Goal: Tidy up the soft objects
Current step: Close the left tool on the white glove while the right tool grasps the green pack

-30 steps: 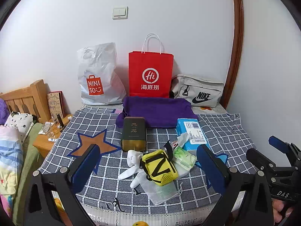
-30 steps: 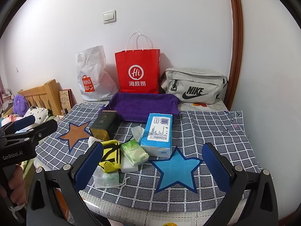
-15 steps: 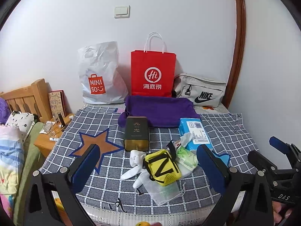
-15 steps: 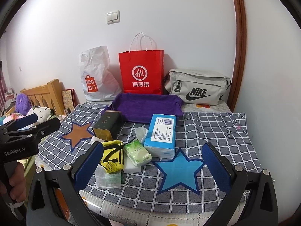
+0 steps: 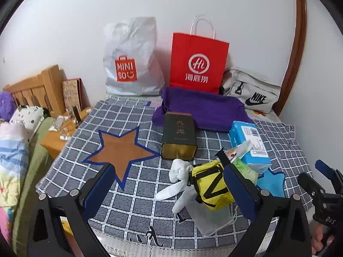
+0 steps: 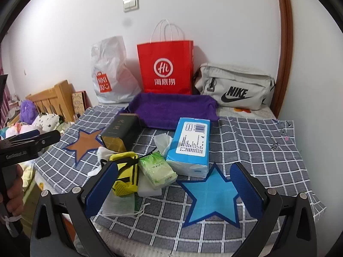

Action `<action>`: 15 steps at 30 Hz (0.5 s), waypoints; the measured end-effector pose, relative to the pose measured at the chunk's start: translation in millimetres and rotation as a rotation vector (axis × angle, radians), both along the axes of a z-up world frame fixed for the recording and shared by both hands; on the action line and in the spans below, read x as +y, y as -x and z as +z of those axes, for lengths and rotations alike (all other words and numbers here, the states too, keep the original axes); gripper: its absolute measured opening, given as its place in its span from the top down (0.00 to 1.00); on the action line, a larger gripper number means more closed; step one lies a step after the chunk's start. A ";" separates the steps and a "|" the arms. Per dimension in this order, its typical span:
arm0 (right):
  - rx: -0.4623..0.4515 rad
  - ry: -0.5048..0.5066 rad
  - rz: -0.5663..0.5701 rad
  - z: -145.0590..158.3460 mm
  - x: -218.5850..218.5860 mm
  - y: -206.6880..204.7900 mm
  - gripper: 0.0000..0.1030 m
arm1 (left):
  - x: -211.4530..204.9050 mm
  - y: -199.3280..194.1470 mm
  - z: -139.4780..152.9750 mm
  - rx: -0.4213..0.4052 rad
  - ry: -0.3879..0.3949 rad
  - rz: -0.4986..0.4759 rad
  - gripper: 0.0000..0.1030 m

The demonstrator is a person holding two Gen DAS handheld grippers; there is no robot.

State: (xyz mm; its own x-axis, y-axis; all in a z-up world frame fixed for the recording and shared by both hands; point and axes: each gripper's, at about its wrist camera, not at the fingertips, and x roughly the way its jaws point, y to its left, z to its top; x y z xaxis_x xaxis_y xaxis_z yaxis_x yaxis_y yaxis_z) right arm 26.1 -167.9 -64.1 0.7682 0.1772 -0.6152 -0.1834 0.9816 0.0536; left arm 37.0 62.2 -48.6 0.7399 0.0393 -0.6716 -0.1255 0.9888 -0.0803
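Both grippers are hovering at the near edge of the bed with jaws wide apart and holding nothing: the left gripper is facing the small heap of soft things, and the right gripper is pointing over the blue star. In the heap, the yellow pouch is lying against the white glove, the green tissue pack is resting on a white block, and the blue tissue pack is just behind it. Because these things are touching and overlapping, one closing could be catching two at once, or dragging the thin clear bag, which is lying partly under the pouch; how far under is difficult to say. The dark tin is rigid and should probably stay out. The checked blanket is covering the bed, a purple towel is lying behind, and three bags are standing against the white wall.
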 end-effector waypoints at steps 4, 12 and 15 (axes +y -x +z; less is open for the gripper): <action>0.041 0.004 0.018 -18.1 7.2 -21.9 0.02 | 4.5 -12.6 -18.2 0.034 0.007 -0.003 0.01; 0.131 -0.040 0.103 -55.9 23.6 -51.6 0.02 | 19.5 -33.9 -46.6 0.086 0.061 -0.015 0.01; 0.173 -0.076 0.126 -73.7 23.8 -63.9 0.02 | 25.8 -37.0 -52.4 0.089 0.079 -0.024 0.01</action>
State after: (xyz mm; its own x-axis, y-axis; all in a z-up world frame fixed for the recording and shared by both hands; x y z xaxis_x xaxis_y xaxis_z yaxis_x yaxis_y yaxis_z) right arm 90.0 -144.1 -137.8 0.6214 0.3159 -0.7170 -0.2865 0.9434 0.1674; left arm 74.0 88.0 -101.0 0.6776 -0.0327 -0.7347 -0.1123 0.9827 -0.1473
